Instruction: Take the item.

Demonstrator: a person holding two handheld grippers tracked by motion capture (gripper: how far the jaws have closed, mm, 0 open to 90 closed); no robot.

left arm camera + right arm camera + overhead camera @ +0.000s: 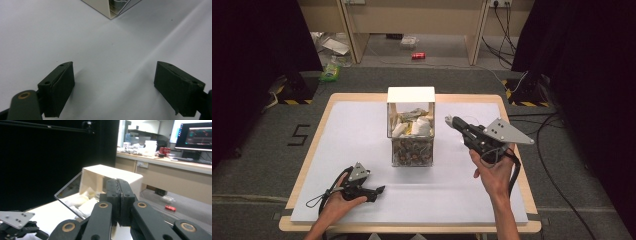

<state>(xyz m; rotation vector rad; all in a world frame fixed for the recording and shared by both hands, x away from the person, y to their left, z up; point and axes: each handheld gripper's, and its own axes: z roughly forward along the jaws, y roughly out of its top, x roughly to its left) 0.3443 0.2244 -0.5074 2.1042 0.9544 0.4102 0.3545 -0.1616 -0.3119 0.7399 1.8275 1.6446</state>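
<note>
A clear-walled box [411, 131] with a white top stands at the middle of the white-covered table [362, 130]; white packets and darker bits fill it. My left gripper [376, 191] rests low near the front left, held in a hand and pointing right. In the left gripper view, my left gripper [114, 67] is open over bare white sheet, with a corner of the box [110, 11] ahead. My right gripper [449, 120] is held up just right of the box, jaws pointing at it. The right gripper view shows my right gripper [119, 183] shut with nothing between the pads, close in front of the box [100, 187].
Black curtains flank the table on both sides. On the floor beyond it lie a red can [418, 56] and a green packet [330, 72], under a wooden desk [422, 20]. A monitor [195, 135] glows at the far right of the right gripper view.
</note>
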